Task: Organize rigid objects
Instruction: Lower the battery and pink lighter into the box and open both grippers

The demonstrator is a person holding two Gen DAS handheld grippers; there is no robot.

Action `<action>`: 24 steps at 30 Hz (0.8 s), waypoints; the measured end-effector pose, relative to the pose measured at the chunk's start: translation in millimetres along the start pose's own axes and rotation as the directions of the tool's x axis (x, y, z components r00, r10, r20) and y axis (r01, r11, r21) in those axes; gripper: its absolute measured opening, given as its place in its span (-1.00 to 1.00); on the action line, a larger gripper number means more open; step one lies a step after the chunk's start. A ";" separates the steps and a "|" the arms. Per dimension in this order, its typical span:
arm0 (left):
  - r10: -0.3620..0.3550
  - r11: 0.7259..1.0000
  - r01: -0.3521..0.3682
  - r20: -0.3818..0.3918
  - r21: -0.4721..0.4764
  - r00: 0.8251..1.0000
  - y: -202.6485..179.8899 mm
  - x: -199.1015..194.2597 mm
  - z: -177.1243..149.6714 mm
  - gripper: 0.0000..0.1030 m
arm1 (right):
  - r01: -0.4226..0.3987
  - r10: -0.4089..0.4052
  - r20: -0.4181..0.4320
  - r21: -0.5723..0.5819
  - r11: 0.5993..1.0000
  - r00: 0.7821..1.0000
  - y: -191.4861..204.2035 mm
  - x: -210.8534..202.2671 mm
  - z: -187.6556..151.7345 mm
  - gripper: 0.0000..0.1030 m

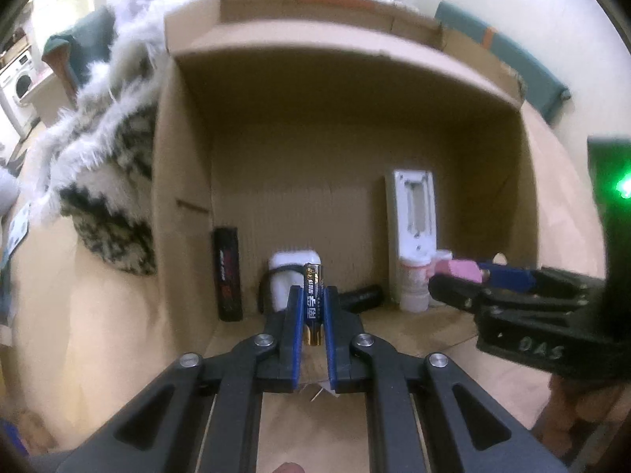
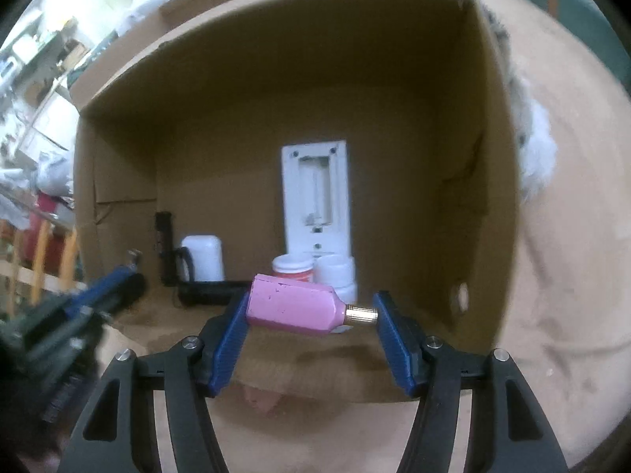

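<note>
1. Cardboard box (image 1: 355, 90) lies on its side with the open face toward both cameras, so it serves as a shelf; items already inside stand along its back wall.

2. Left claw (image 1: 314, 307) is clamped on a battery (image 1: 314, 299), held upright between the blue fingers (image 1: 294, 315). Judgement: the upright hold suits standing it on the box floor among the other upright items. It is at the box mouth, in front of a white case (image 1: 290, 272).

3. Battery appearance: dark blue sleeve with white characters, gold band at the lower end, silver cap on top.

4. Right claw (image 2: 311, 315) grips a pink bottle (image 2: 292, 307) end to end. It lies horizontal, base against one finger and gold neck (image 2: 361, 314) against the other. It is at the box mouth, just in front of 2 white jars (image 2: 335, 272). Judgement: the lengthwise grip is narrow at the neck and could let the bottle pivot.

5. Bottle appearance: matte pink body, small dark scuffs, tapered shoulder, ribbed gold neck, no cap visible.

6. Other contents: a white remote (image 2: 315, 197) with its battery bay open leans against the back wall behind the jars; a black stick (image 1: 228, 272) stands at the left; a dark cylinder (image 1: 361, 297) lies on the floor.

7. Fluffy fabric (image 1: 106, 157) rests against the box's outer left side.
</note>
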State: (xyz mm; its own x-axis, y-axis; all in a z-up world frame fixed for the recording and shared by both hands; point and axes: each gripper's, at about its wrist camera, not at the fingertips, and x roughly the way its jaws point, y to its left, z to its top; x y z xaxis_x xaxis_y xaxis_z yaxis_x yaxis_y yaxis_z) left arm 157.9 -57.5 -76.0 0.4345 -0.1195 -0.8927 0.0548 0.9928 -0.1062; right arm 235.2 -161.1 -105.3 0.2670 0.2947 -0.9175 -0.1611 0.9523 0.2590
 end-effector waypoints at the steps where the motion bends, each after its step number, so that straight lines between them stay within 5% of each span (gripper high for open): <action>1: 0.001 1.000 -0.001 -0.005 0.009 1.000 -1.3 3.1 -0.7 -0.82 | 0.009 -0.009 0.000 -0.008 1.000 1.000 0.5 1.0 1.6 0.29; 11: 0.031 0.999 -0.031 -0.025 -0.025 0.999 3.1 23.4 1.2 -0.82 | 0.020 -0.019 -0.066 0.011 1.000 0.998 1.8 23.2 4.0 0.29; 21: 0.025 0.999 -0.026 -0.027 -0.031 0.999 2.6 23.8 0.6 -0.82 | 0.086 -0.086 -0.023 -0.011 0.996 0.996 7.2 22.0 9.0 0.29; 24: 0.018 0.999 -0.018 -0.025 -0.036 1.000 4.1 23.0 1.7 -0.63 | 0.041 -0.041 -0.015 0.015 0.999 0.999 6.2 18.4 11.6 0.44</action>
State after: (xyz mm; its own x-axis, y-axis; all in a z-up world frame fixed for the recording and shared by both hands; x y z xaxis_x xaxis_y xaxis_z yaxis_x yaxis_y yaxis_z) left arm 169.6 -56.1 -96.2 0.4130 -0.1019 -0.9050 0.0145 0.9943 -0.1054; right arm 250.1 -148.9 -117.1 0.2592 0.2543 -0.9317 -0.1358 0.9647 0.2255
